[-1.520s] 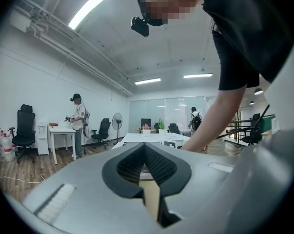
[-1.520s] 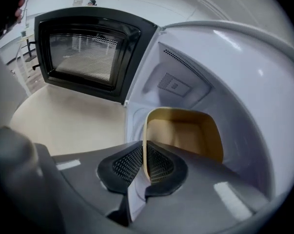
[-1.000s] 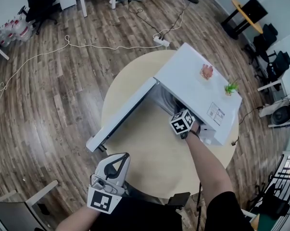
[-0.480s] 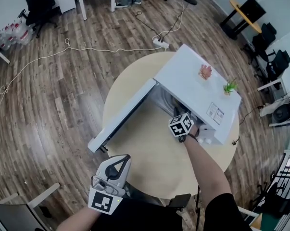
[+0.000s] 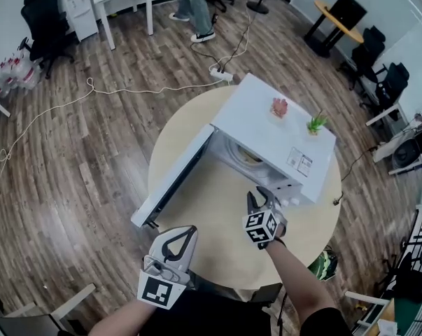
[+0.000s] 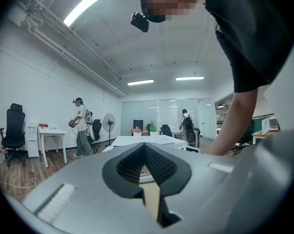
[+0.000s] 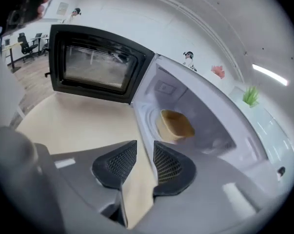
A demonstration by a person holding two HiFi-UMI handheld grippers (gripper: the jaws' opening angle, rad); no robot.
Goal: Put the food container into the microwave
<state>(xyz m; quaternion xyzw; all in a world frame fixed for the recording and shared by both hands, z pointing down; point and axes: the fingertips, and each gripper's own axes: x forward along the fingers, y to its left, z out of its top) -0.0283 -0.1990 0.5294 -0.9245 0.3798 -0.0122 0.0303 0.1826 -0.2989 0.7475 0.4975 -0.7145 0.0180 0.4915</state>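
Note:
A tan food container [image 7: 175, 125] sits on the turntable inside the white microwave [image 5: 273, 135]; from the head view the container [image 5: 249, 157] shows just inside the cavity. The microwave door [image 5: 174, 177] hangs wide open to the left, and the right gripper view shows the door [image 7: 95, 65] dark-windowed. My right gripper [image 5: 259, 196] is in front of the cavity, outside it and apart from the container, open and holding nothing [image 7: 144, 150]. At the table's near edge my left gripper [image 5: 176, 242] is shut and holds nothing [image 6: 145, 152].
The microwave stands on a round beige table [image 5: 217, 236]. A small pink plant [image 5: 279, 106] and a green plant [image 5: 314, 124] stand on its top. A power strip [image 5: 220, 75] and cables lie on the wood floor. A person [image 5: 194, 2] stands far off.
My right gripper has pulled back out of the microwave cavity toward me, without the container. The container now shows inside. The left gripper has barely moved.

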